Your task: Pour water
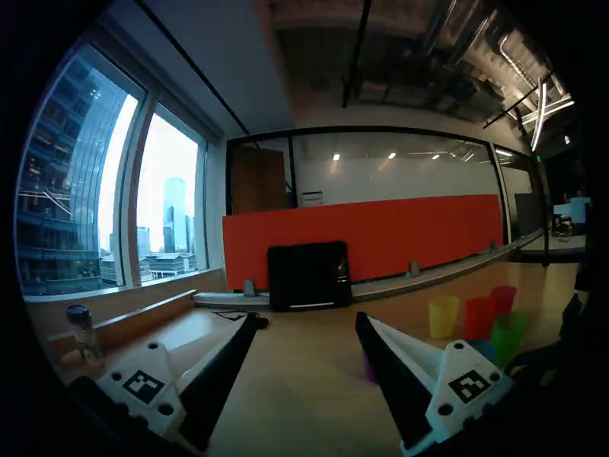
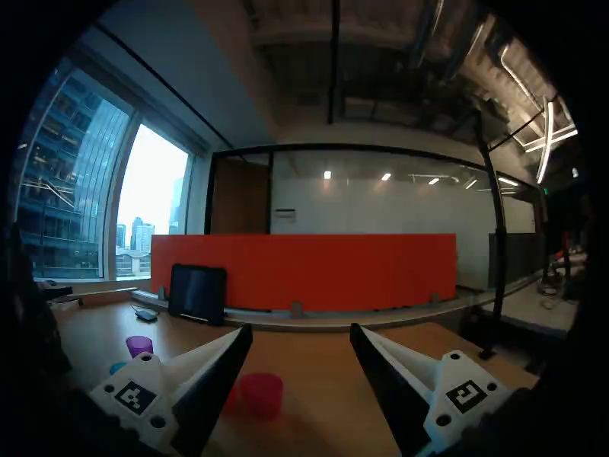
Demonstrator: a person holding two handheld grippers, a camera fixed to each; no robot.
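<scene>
The left gripper [image 1: 304, 318] hangs above a pale wooden desk [image 1: 304, 388] with its two fingers spread wide apart and nothing between them. Just behind its right-hand finger a purple cup [image 1: 368, 370] peeks out, mostly hidden. Farther out on that same side stands a close cluster of cups: a yellow cup [image 1: 444, 316], a red cup [image 1: 479, 317], a green cup [image 1: 508, 335] nearest the finger and a pink cup [image 1: 503, 298] at the back. Off beyond its left-hand finger, by the window ledge, a clear bottle [image 1: 80, 332] with a dark cap stands upright — whether it holds water, I cannot tell. Straight ahead of the fingertips a black tablet [image 1: 308, 276] leans before an orange partition [image 1: 365, 236].

The right gripper [image 2: 301, 329] is likewise held wide open, empty, over the desk. Low in the gap, close beside its left-hand finger, sits a magenta cup [image 2: 262, 394] on the desk below — neither finger touches it. Out past that left-hand finger stands a small purple cup [image 2: 139, 346], well apart from the magenta one. Ahead and to the left, the black tablet shows again, propped against the orange partition, with a tall window [image 2: 148, 209] beyond it.
</scene>
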